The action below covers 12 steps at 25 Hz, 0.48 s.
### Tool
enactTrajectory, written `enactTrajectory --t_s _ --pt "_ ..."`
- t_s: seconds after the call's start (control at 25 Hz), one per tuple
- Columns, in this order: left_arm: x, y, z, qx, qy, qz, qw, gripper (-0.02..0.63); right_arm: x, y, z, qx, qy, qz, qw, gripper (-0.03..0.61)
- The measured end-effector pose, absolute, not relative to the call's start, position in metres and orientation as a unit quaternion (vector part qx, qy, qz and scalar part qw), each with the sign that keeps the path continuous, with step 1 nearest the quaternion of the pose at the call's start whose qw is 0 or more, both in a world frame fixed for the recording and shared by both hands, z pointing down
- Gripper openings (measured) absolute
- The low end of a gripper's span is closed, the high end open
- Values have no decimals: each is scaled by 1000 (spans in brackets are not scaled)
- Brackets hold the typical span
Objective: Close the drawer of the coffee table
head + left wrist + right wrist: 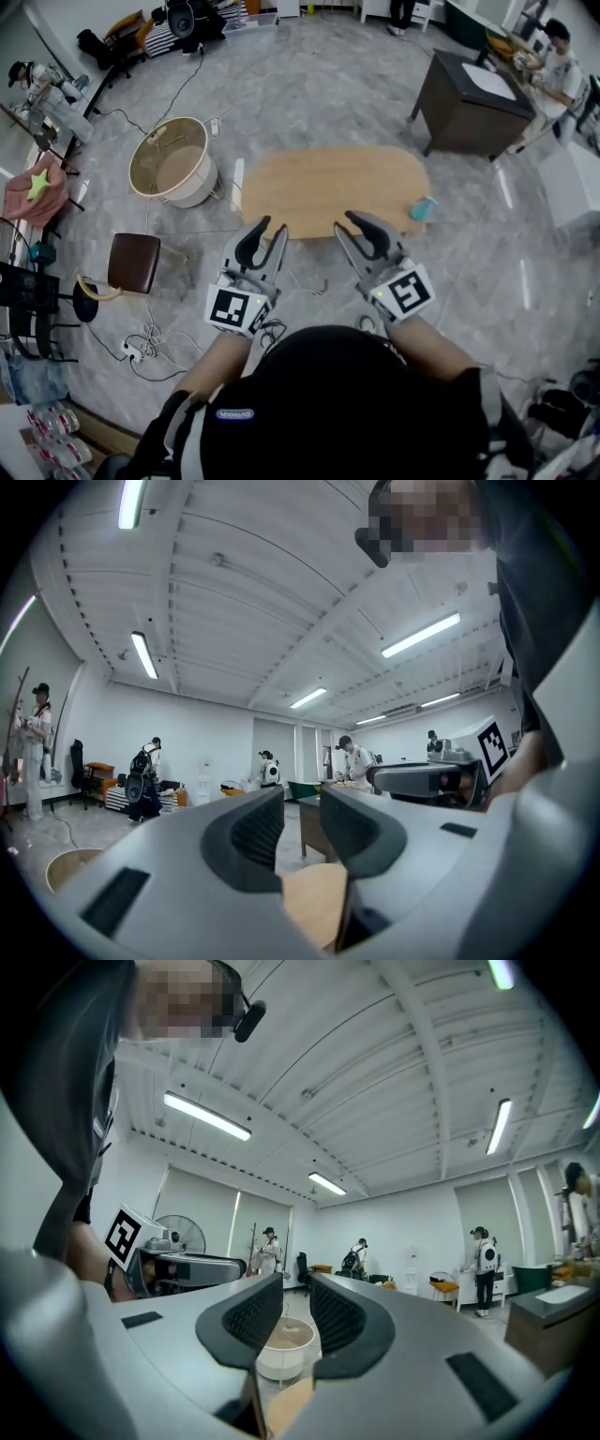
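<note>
A person stands over a low, oval wooden bench (328,183) on a grey marbled floor (309,84), with a two-jaw tool in each hand held out level just short of the bench's near edge. The left tool (272,227) is released: its dark ribbed pads (253,832) stand apart with nothing between them, and only the pale wood of the bench top shows through the gap. The right tool (349,225) is likewise released, with a narrower gap and nothing gripped. The two tools are side by side and apart from each other.

A narrow pale panel (237,184) lies along the bench's left end; whether that is the drawer cannot be told from here. A small teal object (423,208) sits near the right end of the top.

To the left of the bench stands a round cream tub (175,161), which also appears beyond the right tool's pads. A brown stool (134,262) is nearer the person, amid loose cables. A dark cabinet (469,98) stands behind the bench to the right, with a seated person (555,58) beyond it.
</note>
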State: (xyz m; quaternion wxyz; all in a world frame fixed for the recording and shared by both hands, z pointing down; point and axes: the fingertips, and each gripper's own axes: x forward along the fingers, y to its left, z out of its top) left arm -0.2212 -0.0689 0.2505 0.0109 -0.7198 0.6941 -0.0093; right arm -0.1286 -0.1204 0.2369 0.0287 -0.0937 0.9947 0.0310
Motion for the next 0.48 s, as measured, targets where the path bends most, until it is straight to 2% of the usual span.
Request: enactTrajectory --t_s 0.28,0.48 --pt "-213 -78 218 -725 688 -9 31 117 -121 -118 209 -101 994 25 40 71" --pt "-203 -81 213 -735 678 -13 17 117 -109 -123 199 -115 992 29 37 71"
